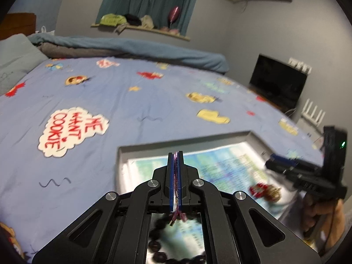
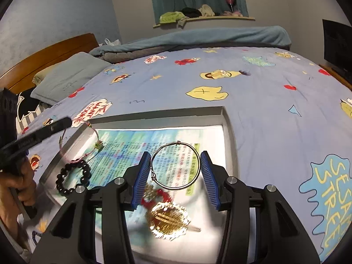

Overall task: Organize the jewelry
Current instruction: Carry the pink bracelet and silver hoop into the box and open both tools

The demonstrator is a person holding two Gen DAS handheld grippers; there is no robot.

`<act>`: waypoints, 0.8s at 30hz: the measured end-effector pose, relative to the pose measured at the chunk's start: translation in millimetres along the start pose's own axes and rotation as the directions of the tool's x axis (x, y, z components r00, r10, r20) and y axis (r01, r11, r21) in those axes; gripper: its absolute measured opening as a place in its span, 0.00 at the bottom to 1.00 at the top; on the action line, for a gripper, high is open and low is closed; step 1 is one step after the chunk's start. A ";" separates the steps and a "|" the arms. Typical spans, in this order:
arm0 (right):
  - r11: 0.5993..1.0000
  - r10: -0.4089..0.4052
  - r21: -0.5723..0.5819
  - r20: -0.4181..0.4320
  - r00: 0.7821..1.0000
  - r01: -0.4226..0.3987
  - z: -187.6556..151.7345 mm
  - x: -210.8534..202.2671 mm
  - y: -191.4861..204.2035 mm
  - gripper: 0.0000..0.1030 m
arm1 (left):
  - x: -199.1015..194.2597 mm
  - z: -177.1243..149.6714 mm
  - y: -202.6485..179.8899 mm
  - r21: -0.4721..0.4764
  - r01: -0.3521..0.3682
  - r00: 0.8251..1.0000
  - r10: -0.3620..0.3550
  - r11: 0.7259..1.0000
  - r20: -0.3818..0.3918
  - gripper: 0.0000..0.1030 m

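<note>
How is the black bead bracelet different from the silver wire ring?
The black bead bracelet is a loop of chunky dark beads; the silver wire ring is one thin bare hoop. The bracelet lies near the tray's left edge; the ring lies mid-tray, between the right gripper's open fingers. Both are round.

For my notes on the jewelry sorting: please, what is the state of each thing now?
Left gripper: shut on cord.
Right gripper: open, empty.
Wire bangle: flat in tray, between the open fingers.
Bead bracelet: lying at tray edge.
Gold ornament: lying in tray.
</note>
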State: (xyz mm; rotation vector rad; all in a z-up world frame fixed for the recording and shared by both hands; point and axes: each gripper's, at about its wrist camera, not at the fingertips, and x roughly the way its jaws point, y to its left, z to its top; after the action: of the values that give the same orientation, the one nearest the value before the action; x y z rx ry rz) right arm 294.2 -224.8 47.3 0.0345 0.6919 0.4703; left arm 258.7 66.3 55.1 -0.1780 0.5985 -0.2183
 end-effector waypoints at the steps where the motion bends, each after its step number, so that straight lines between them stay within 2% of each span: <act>1: 1.000 -0.007 0.003 -0.013 1.000 0.007 -0.6 2.7 -0.4 0.45 | 4.3 -1.9 1.2 0.005 -0.017 1.000 0.017 1.000 -0.025 0.03; 6: 0.999 -0.036 -0.018 -0.034 0.999 0.035 -3.2 9.4 4.1 0.45 | 16.0 -11.1 4.0 0.023 -0.052 0.995 0.054 0.998 -0.088 0.03; 9: 0.999 -0.034 -0.015 -0.032 0.999 0.033 -3.7 9.5 2.7 0.46 | 15.9 -13.9 1.2 0.041 -0.068 0.993 0.072 0.997 -0.093 0.14; 12: 1.000 -0.026 -0.012 -0.021 0.999 0.026 -3.7 7.4 1.3 0.47 | 11.5 -14.1 -0.5 0.045 -0.072 0.994 0.075 0.996 -0.078 0.34; 14: 1.000 -0.023 -0.013 -0.014 1.000 0.023 -3.9 5.6 1.3 0.50 | 7.7 -14.1 -1.7 0.049 -0.069 0.995 0.072 0.996 -0.065 0.53; 16: 1.000 -0.021 -0.015 -0.004 1.000 0.020 -4.4 2.6 1.6 0.54 | 5.5 -14.9 -3.8 0.057 -0.072 0.996 0.076 0.996 -0.057 0.61; 21: 1.000 -0.019 -0.006 0.021 1.000 0.019 -4.7 -3.9 1.2 0.56 | 3.9 -16.1 -7.2 0.076 -0.077 0.995 0.081 0.994 -0.054 0.66; 24: 1.000 -0.016 -0.006 0.036 0.999 0.017 -4.6 -8.4 1.6 0.56 | 0.9 -18.0 -8.4 0.088 -0.087 0.995 0.091 0.992 -0.043 0.75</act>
State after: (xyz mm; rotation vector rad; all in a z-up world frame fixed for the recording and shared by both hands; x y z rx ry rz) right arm 285.1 -227.6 49.0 0.0316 0.6551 0.4548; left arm 247.8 56.2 41.9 -0.0632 0.6411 -0.1616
